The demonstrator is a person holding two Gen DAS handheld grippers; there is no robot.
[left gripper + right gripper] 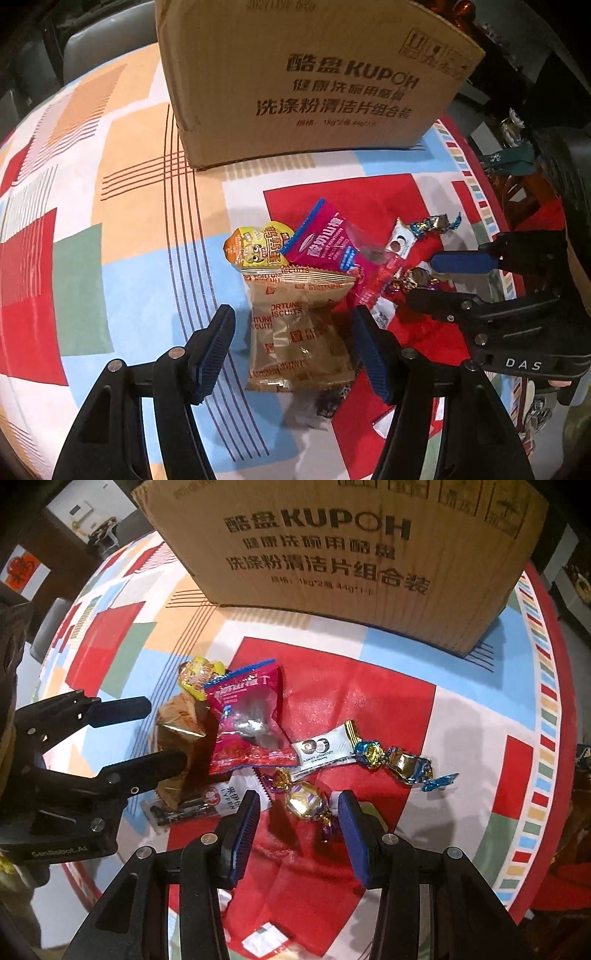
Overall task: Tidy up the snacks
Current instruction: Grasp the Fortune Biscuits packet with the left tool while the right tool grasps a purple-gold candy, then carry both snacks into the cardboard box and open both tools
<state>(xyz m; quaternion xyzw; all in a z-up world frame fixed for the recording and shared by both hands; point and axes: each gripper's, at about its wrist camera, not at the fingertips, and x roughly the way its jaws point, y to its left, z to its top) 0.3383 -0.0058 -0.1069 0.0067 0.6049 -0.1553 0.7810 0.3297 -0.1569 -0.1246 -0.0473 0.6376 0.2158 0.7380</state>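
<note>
A pile of snacks lies on the patterned tablecloth (129, 221) in front of a cardboard box (306, 81). My left gripper (293, 345) is open, its jaws either side of a tan Fortune Biscuits pack (299, 325), also in the right wrist view (177, 746). Behind the pack lie a yellow pouch (258, 245) and a pink packet (325, 243). My right gripper (297, 832) is open around a gold-wrapped candy (306, 801). Near the candy lie the pink packet (247, 720), a white coconut candy bar (325, 749) and blue-gold candies (402, 764).
The box (351, 546) stands at the far side of the round table. The table edge curves at the right (554, 709). A white wrapper (236, 797) lies under the pile. My right gripper shows in the left wrist view (436, 277).
</note>
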